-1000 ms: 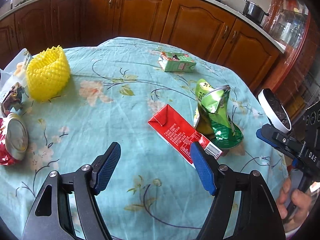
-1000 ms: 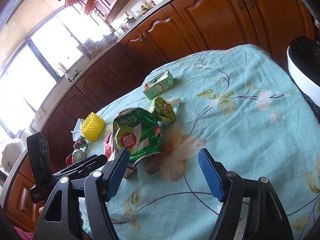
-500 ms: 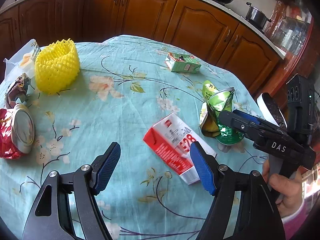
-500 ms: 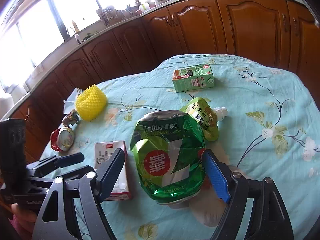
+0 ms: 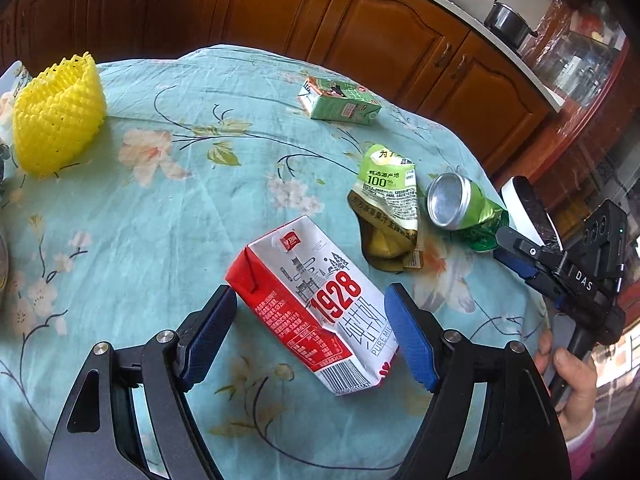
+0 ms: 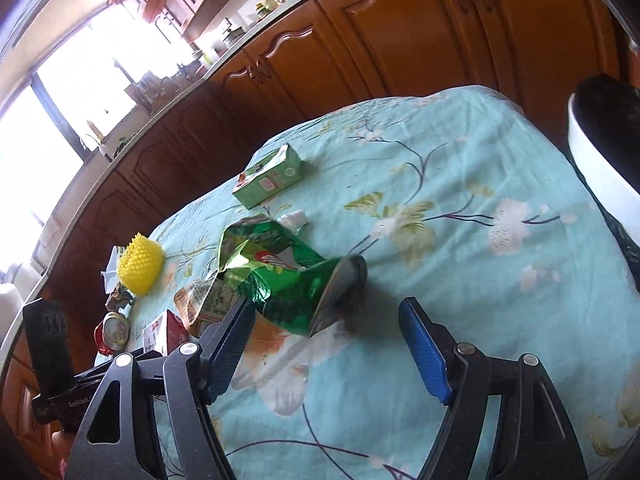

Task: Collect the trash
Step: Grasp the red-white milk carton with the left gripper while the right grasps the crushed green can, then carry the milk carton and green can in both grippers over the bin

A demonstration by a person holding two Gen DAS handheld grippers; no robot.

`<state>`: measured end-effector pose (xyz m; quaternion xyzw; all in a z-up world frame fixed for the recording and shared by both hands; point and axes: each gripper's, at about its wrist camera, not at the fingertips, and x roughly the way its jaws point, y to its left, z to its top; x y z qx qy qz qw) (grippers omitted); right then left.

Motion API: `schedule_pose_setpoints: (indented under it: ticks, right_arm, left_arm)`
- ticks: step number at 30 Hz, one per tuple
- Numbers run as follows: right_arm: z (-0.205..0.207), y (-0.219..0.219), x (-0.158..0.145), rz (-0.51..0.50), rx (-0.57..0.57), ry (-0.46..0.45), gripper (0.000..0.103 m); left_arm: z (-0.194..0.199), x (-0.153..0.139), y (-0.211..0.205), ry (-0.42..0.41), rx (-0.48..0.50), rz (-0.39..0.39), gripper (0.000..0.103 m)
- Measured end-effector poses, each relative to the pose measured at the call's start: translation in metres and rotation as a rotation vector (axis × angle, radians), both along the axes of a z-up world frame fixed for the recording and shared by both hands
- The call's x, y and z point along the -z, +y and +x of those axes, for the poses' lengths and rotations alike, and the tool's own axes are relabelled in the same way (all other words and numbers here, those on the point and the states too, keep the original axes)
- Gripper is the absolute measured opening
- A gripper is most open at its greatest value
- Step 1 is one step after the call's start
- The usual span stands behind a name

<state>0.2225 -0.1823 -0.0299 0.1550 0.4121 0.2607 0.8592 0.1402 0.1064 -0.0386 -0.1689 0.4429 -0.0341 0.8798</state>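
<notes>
Tablecloth (image 5: 168, 208): both hand-held grippers spread; left (image 5: 308, 336) straddles carton (image 5: 316, 304); bin (image 6: 600, 148) cropped.

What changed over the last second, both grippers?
The left gripper closed in on the red milk carton, which now sits between its open fingers, ungripped. The crushed green can, upright earlier, now lies tipped on the tablecloth by the right gripper, also open. Green carton and yellow foam net stayed put.
</notes>
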Motion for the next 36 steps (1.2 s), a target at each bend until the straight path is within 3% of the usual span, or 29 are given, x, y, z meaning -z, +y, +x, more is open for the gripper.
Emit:
schedule_pose_setpoints:
  ticks: [5,12,17,19,21,24,26,27,28,29,30,34,36]
  right_arm:
    - [-0.001,0.0,-0.005,0.003,-0.02,-0.012,0.078]
    - [-0.01,0.023,-0.024,-0.128,-0.14,-0.113,0.078]
    - [-0.008,0.037,-0.034,-0.188,-0.338,-0.164,0.079]
    - [-0.003,0.045,-0.033,-0.266,-0.388,-0.177,0.082]
    - [0.013,0.046,-0.025,-0.316,-0.364,-0.108,0.082]
    - [0.032,0.025,-0.014,-0.142,-0.317,0.024,0.081]
    - [0.035,0.014,-0.008,-0.108,-0.253,0.053,0.08]
    - [0.034,0.012,-0.006,-0.115,-0.23,0.051,0.078]
    - [0.032,0.01,-0.004,-0.117,-0.215,0.049,0.069]
    - [0.029,0.01,-0.001,-0.11,-0.206,0.056,0.058]
    - [0.028,0.009,0.0,-0.089,-0.203,0.06,0.055]
    - [0.015,0.014,-0.007,-0.081,-0.159,-0.002,0.025]
    - [0.008,0.018,-0.015,-0.083,-0.149,-0.042,0.021]
  left_arm:
    - [0.012,0.002,-0.012,0.003,0.027,0.024,0.078]
    - [0.012,0.003,-0.003,-0.009,0.025,-0.008,0.078]
    - [0.011,0.004,0.0,-0.019,0.035,-0.025,0.077]
    - [0.011,0.004,0.0,-0.021,0.036,-0.026,0.077]
    - [0.011,0.004,-0.001,-0.024,0.036,-0.026,0.077]
    - [0.011,0.004,-0.001,-0.032,0.036,-0.022,0.076]
    - [0.011,0.004,-0.002,-0.038,0.039,-0.018,0.07]
    - [0.012,0.004,-0.003,-0.039,0.047,-0.025,0.059]
    - [0.013,0.005,-0.004,-0.036,0.058,-0.035,0.052]
    - [0.013,0.005,-0.005,-0.035,0.065,-0.04,0.047]
    - [0.013,0.005,-0.006,-0.039,0.069,-0.042,0.043]
    - [0.009,0.0,-0.009,-0.056,0.078,-0.03,0.034]
    - [0.004,-0.004,-0.008,-0.065,0.073,-0.028,0.032]
